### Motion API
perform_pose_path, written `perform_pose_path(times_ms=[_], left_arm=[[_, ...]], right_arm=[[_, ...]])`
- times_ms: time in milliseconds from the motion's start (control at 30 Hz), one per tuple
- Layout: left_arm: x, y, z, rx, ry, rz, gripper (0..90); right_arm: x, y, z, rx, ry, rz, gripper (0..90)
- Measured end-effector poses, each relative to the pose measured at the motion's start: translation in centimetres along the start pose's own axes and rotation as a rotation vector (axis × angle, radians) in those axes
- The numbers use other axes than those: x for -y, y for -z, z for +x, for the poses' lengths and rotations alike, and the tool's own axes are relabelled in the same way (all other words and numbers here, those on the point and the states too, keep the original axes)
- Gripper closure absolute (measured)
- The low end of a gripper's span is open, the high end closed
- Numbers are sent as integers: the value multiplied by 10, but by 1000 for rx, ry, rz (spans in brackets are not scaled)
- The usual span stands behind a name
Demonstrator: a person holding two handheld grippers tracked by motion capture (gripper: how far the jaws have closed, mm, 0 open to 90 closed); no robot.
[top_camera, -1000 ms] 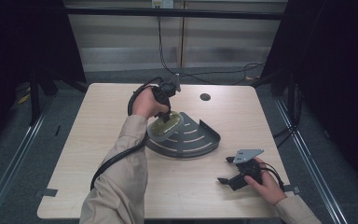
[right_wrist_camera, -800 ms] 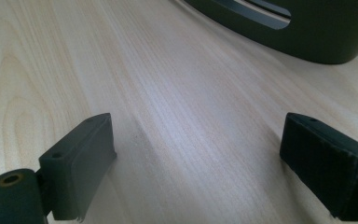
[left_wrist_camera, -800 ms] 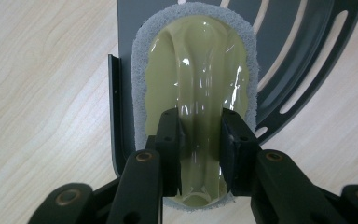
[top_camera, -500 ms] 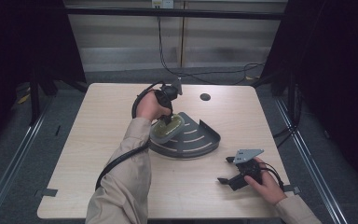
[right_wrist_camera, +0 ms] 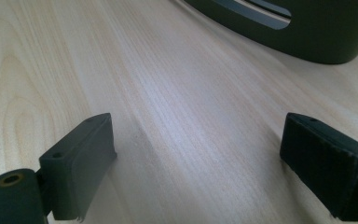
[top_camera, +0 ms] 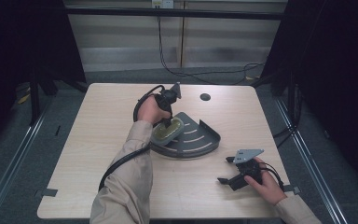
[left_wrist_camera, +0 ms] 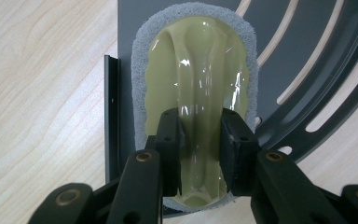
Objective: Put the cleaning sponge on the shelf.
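A dark grey quarter-round shelf tray with slots lies mid-table. On its left part rests a scrub pad, yellow-green glossy plastic with a raised handle ridge and a grey foam rim. My left gripper points down at it, shut on that ridge, pads pressing both sides. My right gripper lies low on the table at the front right, open, with only bare wood between its jaws. The tray's curved rim shows at the top of the right gripper view.
The light wood table has a round cable hole at the back. Cables trail from both grippers. Dark frames and floor rails surround the table.
My left gripper has sunk slightly with the scrub pad, bringing it down onto the tray. The right gripper has kept still.
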State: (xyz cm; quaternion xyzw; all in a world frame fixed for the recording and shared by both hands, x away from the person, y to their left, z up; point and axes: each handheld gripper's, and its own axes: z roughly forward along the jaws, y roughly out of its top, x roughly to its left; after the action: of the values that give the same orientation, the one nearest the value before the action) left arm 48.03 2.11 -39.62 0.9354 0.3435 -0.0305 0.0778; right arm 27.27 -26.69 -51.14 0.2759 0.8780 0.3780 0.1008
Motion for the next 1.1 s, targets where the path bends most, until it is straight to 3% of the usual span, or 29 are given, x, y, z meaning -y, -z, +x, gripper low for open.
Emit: perform_pose_path(times_ms=[1100], left_arm=[[12, -17, 12, -2, 35, -7, 712]], right_arm=[[0, 0, 0, 0, -1, 0, 96]])
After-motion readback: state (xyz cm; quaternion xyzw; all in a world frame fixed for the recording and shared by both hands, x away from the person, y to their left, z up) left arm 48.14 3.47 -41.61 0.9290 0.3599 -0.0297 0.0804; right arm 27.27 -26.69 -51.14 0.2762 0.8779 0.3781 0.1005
